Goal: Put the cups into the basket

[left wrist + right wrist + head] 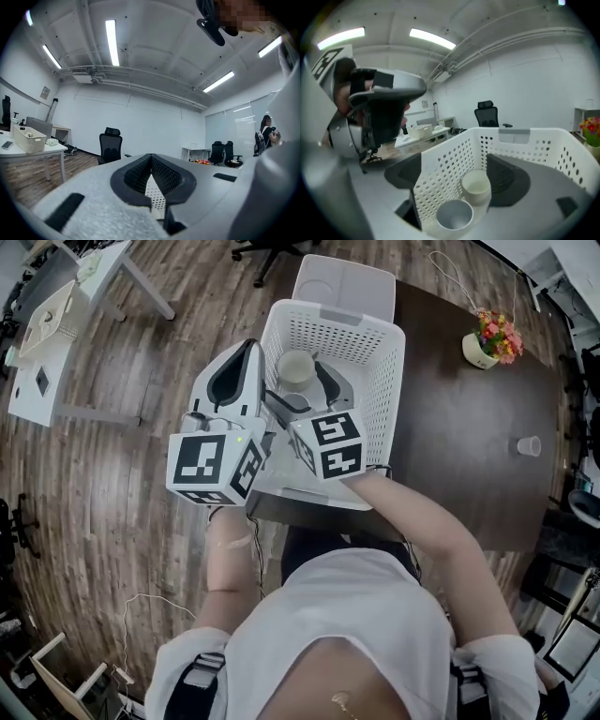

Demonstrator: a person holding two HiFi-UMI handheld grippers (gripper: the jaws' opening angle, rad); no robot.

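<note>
Dark table (459, 427) — basket (382, 381), flowerpot (477, 352), perhaps a cup (529, 445)

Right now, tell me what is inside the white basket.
Two cups: a cream cup and a grey cup beside it. The right gripper covers the rest of the basket floor.

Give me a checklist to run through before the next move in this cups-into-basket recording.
1. Right gripper empty, jaws wide apart: ok.
2. Cream round cup and grey round cup inside the white perforated plastic basket: ok.
3. All cups in the basket: not ok. A small translucent cup stands outside it on the dark brown table, off to the right.
4. Left gripper shut with nothing clamped at its tips: ok. Whether it touches the basket: cannot tell.
5. White pot of flowers apart from the translucent cup: ok.
</note>
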